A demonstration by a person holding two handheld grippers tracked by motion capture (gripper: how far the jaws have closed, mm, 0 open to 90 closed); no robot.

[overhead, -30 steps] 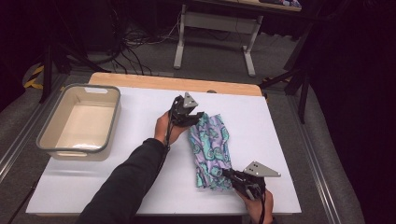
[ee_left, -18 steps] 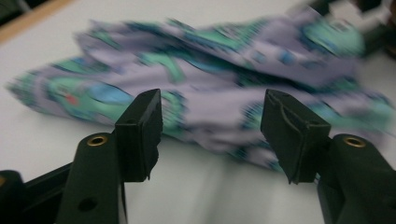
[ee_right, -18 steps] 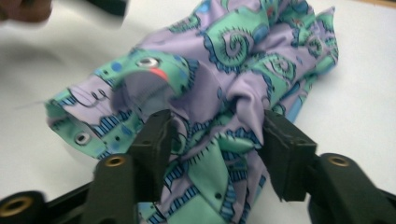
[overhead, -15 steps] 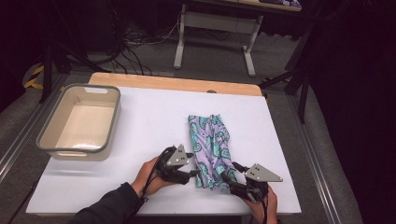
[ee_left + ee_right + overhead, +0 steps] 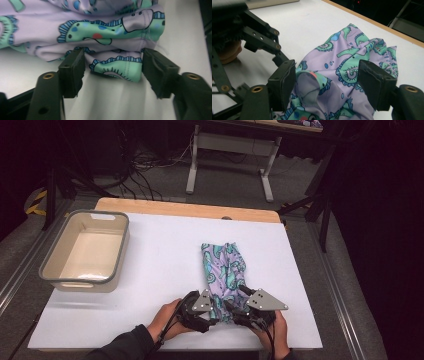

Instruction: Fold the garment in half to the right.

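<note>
- Working the near end of the cloth [image 5: 223, 270] w/ both tools: left gripper [image 5: 216, 316] and right gripper [image 5: 234, 309] sit side by side at the table's front edge, each hand [image 5: 167, 320] right behind its tool.
- Left gripper: a sec ago it was up at the far end of the cloth; now it's come down to the near end. Jaws have opened wider and stand apart. Left gripper view has a green-and-lilac hem corner [image 5: 117, 71] lying between them, pads not pressing it.
- Right gripper [image 5: 327, 85]: was pinched near shut a sec ago, jaws have just been opening, now well apart. A raised fold [image 5: 308, 87] stands between them, just beside one pad, not clamped.
- Reading: neither tool grips anything right now – looks like a re-grip at the near hem, prob. to lift or fold that end next. Bunched layers could mean grabbing only the top ply.
- Cloth: seahorse print, lies rumpled lengthwise on the white table [image 5: 150, 270], right of centre, far end loose.
- Farther left: grey-rimmed tub [image 5: 52, 272], nothing in it, well apart from the cloth.
</note>
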